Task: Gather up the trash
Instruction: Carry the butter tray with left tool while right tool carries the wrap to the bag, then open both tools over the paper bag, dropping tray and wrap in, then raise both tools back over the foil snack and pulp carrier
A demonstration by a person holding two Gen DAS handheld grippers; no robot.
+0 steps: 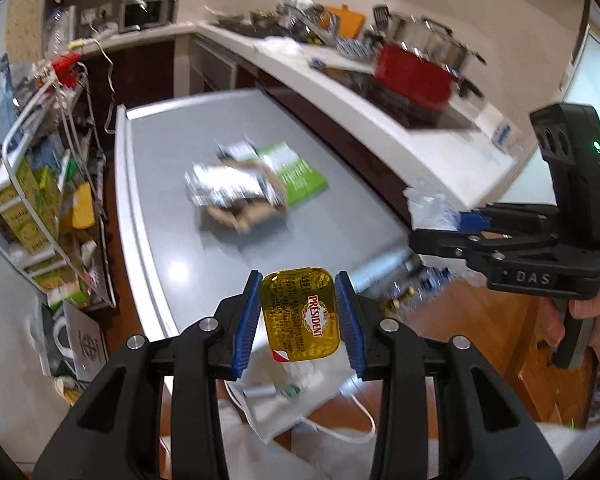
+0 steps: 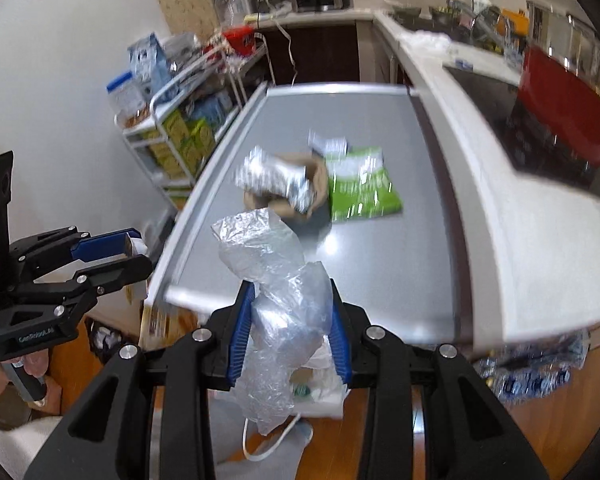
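Here, butter packet [image 1: 299, 312] between claw [image 1: 300, 314] pads

Left gripper [image 1: 298, 312] pitched down, blue pads [image 1: 246, 320] clamped on both sides of a small gold butter packet [image 1: 298, 312], jaws narrow. Right gripper [image 2: 288, 330] also pitched down, pads [image 2: 240, 340] pinching crumpled clear plastic wrap [image 2: 272, 280], which bulges above and hangs below the jaws. From the left wrist view the right gripper sits at the right edge, side-on, a hand [image 1: 596, 320] wrapped round its handle. From the right wrist view the left gripper sits at the left edge, fingers [image 2: 32, 366] on its trigger.
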